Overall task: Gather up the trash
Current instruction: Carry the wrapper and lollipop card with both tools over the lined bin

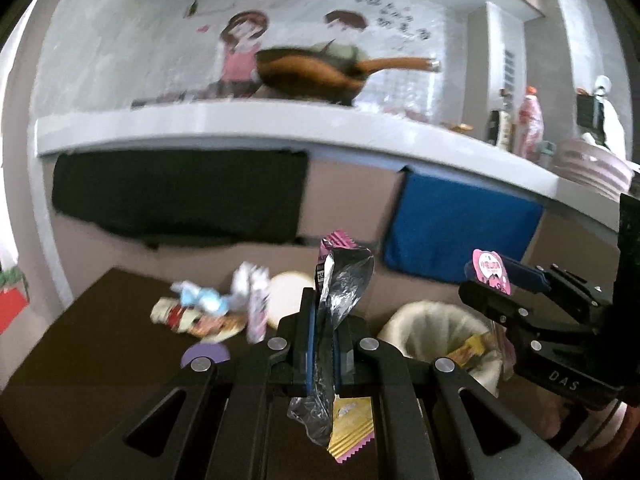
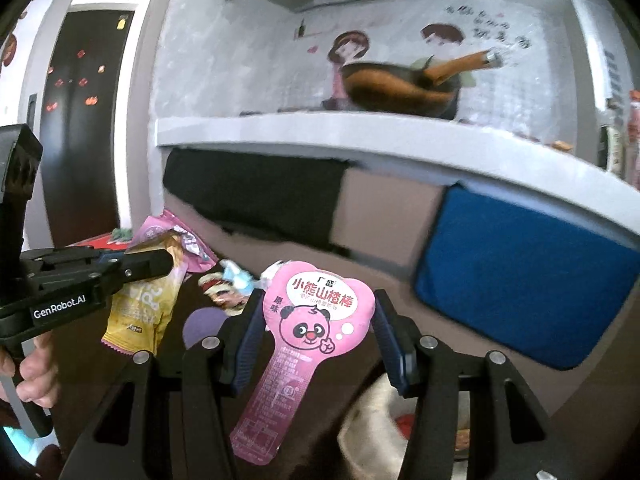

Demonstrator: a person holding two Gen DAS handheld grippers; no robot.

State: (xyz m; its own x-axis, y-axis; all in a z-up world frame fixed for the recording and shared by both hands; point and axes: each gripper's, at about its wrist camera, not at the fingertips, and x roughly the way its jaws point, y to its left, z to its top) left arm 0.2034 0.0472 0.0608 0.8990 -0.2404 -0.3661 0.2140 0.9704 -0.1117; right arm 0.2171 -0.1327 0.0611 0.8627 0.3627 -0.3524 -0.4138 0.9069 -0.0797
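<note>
Wrappers (image 1: 336, 320) clamped left; pink wrapper (image 2: 316, 320) gripped right.

A pan (image 1: 308, 76) sits on the counter (image 1: 240, 126) across the upper half of the left wrist frame, bottles (image 1: 520, 128) and stacked bowls (image 1: 592, 168) at its right end. Two cloths (image 1: 180, 196) hang from its edge, one left of centre, one right. Below, on the worktop (image 1: 80, 360), a litter pile (image 1: 212, 308) lies left of centre, and a lined bin (image 1: 436, 332) stands lower right. At bottom centre the left gripper (image 1: 324, 344) clamps a wrapper (image 1: 340, 280); at right, above the bin, the right gripper (image 1: 500, 280) holds a packet (image 1: 491, 271). In the right wrist frame the packet fills centre, between the fingers (image 2: 386, 332).
</note>
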